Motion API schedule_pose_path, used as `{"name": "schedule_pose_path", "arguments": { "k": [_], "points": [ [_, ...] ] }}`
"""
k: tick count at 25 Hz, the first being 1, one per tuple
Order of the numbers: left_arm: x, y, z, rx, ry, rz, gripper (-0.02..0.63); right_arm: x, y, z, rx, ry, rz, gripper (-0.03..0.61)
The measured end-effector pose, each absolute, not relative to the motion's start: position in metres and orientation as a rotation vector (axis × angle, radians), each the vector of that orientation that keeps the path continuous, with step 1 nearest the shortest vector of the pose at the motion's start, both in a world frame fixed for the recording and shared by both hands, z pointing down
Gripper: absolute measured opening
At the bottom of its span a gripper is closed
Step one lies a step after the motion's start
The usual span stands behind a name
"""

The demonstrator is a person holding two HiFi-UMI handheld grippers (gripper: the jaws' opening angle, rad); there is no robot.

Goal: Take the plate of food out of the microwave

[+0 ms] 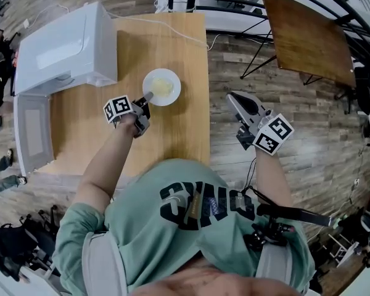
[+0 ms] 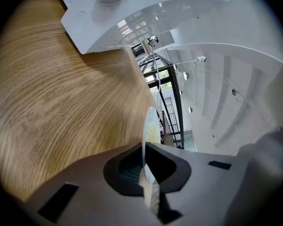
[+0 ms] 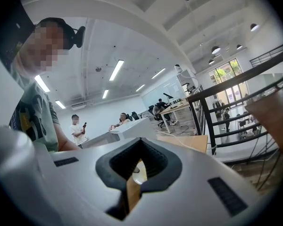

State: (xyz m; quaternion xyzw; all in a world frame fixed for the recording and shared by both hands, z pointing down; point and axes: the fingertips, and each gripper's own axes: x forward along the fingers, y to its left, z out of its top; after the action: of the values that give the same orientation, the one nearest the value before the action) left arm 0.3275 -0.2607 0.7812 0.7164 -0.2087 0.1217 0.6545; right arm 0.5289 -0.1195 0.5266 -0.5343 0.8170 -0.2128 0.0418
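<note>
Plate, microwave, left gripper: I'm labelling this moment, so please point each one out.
plate (image 1: pixel 176 86), head view, bare right part of its rim.
microwave (image 1: pixel 65 45), head view, top of its white case.
left gripper (image 1: pixel 147 98), head view, between its fingertips, shut on the plate's edge.

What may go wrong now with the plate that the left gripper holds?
The left gripper grips the plate only at its rim, so it might tilt and spill the food. The microwave door hangs open beside the table, where the left arm might knock it.
</note>
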Motion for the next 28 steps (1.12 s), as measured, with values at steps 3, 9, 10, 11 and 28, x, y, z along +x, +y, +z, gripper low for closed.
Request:
{"name": "schedule_pose_path", "arguments": {
  "k": [3,9,10,11,28],
  "points": [
    [0.333,-0.272,0.787,1.624,-0.483,0.281,0.014,0.534,-0.125,0.532,-1.633,2.495,-0.664,0.005],
    [0.345,-0.286,0.806,1.617,-0.491,0.315,0.014,0.545,-0.137,0.549,-1.636,2.478,-0.705,0.005],
    [0.347,-0.288,0.809,1.613,-0.494,0.320,0.014,0.547,-0.139,0.551,-1.635,2.476,-0.711,0.005],
    [0.348,-0.290,0.812,1.611,-0.496,0.325,0.013,0.548,-0.141,0.553,-1.633,2.474,-0.717,0.005],
    [0.357,-0.311,0.830,1.837,-0.661,0.636,0.061,0.553,-0.147,0.575,-1.622,2.442,-0.782,0.005]
  ]
}}
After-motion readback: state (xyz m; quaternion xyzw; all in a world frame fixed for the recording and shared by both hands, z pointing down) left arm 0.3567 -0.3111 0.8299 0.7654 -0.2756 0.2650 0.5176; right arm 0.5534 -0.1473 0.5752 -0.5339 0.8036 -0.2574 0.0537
